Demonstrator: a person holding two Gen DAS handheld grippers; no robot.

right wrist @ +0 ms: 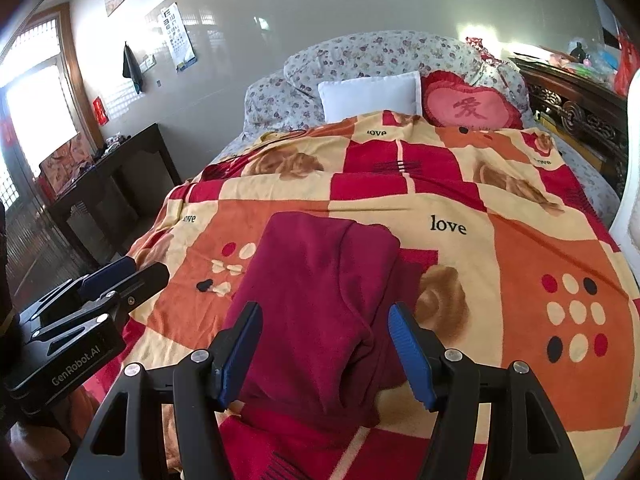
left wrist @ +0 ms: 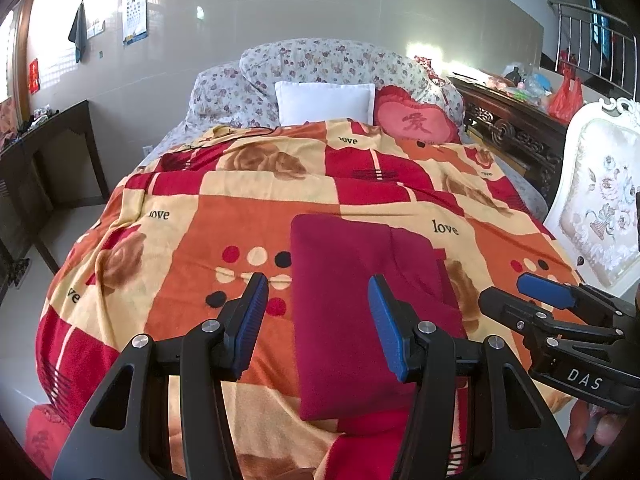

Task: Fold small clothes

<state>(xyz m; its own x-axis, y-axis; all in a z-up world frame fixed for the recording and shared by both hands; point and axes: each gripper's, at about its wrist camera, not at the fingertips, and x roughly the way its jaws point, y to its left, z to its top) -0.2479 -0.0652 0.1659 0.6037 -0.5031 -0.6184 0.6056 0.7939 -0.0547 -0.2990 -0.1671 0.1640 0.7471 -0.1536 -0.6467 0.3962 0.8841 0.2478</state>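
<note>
my left gripper (left wrist: 318,304) hangs with its blue pads spread wide and nothing between them, above the near left part of the garment (left wrist: 360,304); my right gripper (right wrist: 326,338) is spread the same way, empty, over the garment's (right wrist: 320,304) near end. each one also shows at the edge of the other's view, the right gripper (left wrist: 532,298) low on the right and the left gripper (right wrist: 120,276) low on the left, but there only one blue pad shows clearly, so those views don't tell the gap. the dark red garment lies folded into a long block on the blanket (left wrist: 200,216), near the foot of the bed, running away from me; its near edge is partly hidden behind my gripper frames, and i can't make out what kind of clothing it is. in the right view its near end looks bunched and creased. beyond, the blanket's far edge covers the bottom of a white pillow (left wrist: 325,100) and a heart cushion (left wrist: 414,120). a white chair (left wrist: 600,200) is cut off at the right edge.
</note>
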